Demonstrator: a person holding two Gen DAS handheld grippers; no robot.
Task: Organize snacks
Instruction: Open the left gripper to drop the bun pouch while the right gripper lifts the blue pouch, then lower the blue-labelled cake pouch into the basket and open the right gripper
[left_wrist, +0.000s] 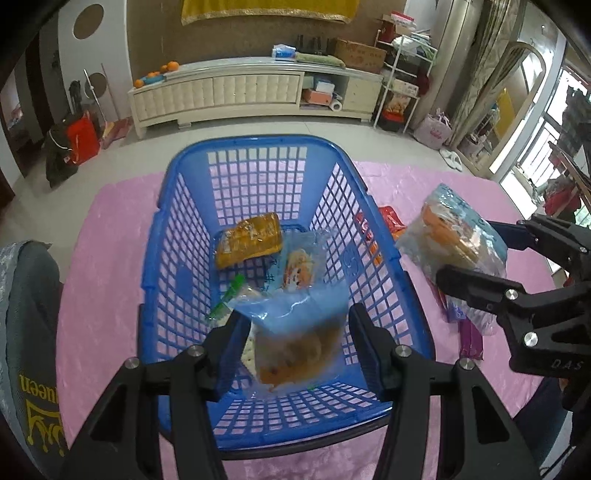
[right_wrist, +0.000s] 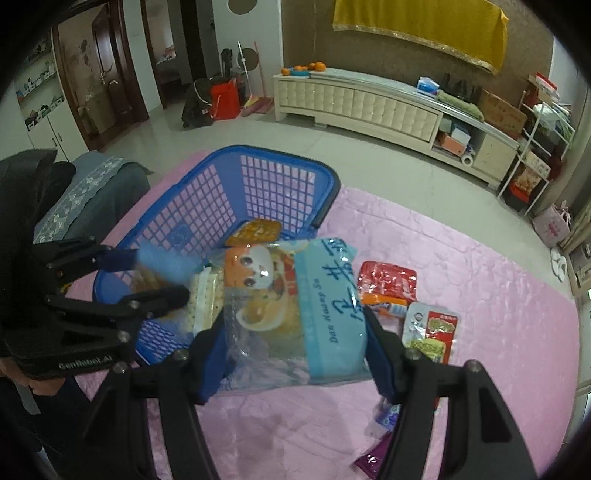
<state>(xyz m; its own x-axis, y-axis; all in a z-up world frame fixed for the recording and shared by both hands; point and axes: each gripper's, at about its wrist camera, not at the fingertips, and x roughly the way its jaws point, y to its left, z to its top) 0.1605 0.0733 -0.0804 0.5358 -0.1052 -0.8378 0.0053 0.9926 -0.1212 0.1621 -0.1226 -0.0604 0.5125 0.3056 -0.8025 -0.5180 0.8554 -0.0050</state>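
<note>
Snack bags were the job. Nearest, the right gripper (right_wrist: 295, 354) held a clear-and-blue biscuit bag (right_wrist: 291, 306) by its lower end, above the pink-covered desk (right_wrist: 461, 277) just right of the basket. It looked light, crinkly and slippery, its contents probably brittle, so a gentle pinch across the flat body seemed best. The left gripper (left_wrist: 295, 343) stood partly spread over the blue basket (left_wrist: 162, 236); a blurred bag (left_wrist: 295, 350) lay between its pads, contact unclear. Farther in sat an orange packet (left_wrist: 247, 240). Loose packets (right_wrist: 388, 284) lay toward the desk's right edge.
</note>
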